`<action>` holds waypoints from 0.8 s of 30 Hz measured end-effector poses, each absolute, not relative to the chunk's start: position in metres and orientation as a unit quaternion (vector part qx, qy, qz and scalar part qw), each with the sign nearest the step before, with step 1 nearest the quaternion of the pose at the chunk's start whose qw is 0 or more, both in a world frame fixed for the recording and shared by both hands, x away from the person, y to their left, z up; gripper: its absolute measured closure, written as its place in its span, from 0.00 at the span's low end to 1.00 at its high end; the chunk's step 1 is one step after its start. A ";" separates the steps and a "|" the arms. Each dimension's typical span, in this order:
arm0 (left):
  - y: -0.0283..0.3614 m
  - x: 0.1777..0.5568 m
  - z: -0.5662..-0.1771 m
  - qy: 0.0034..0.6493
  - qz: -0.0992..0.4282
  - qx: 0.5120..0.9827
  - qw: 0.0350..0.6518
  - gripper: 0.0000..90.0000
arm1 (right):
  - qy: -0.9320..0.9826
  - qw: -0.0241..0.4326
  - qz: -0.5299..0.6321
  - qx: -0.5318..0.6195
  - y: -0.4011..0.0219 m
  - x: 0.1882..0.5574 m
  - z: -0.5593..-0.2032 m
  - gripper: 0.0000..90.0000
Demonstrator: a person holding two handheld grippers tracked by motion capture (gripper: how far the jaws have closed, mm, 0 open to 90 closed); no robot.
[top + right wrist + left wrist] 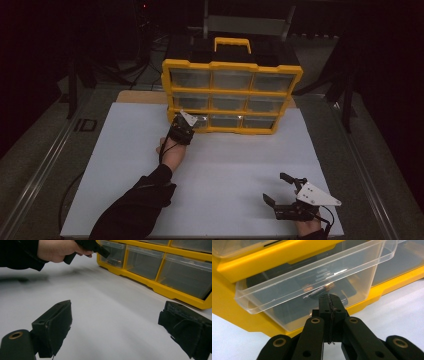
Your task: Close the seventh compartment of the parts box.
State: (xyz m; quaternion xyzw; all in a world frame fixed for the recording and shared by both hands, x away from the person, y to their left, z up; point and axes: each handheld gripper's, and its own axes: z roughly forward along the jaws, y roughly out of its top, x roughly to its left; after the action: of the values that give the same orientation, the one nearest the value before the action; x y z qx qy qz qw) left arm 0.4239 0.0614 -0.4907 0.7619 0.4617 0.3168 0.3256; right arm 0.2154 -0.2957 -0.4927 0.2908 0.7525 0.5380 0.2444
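Observation:
A yellow organiser (232,65) with clear drawers stands at the back of the white board (225,175). Its bottom-left drawer (312,277) is pulled out a little and holds small dark and copper-coloured parts (319,288). My left gripper (329,298) is shut, pads pressed together with nothing visible between them, its tips right at that drawer's front wall, below the lip. From above, the left gripper (186,125) sits at the organiser's lower left corner. My right gripper (275,187) rests open near the board's front right, well away from the organiser; its fingers (58,325) stand wide apart over bare board.
The organiser's black top carries a yellow handle (232,44). Metal rails (45,160) run along both sides of the board. In the right gripper view a hand (57,250) holds the left gripper at the drawer (113,253). The surroundings are dark.

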 end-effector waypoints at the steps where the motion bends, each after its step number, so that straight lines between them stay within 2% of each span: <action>1: 0.062 0.424 -0.491 0.462 0.315 0.762 0.326 0.98 | 0.752 0.244 0.538 0.291 -0.296 0.215 -0.493 0.10; 24: 0.062 0.437 -0.488 0.457 0.323 0.766 0.316 0.98 | 0.753 0.242 0.536 0.296 -0.296 0.216 -0.493 0.10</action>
State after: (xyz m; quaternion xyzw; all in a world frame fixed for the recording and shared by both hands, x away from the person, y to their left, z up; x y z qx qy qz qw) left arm 0.4374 0.0616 -0.4880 0.7662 0.4573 0.3226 0.3157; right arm 0.2158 -0.2963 -0.4934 0.2961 0.7527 0.5361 0.2415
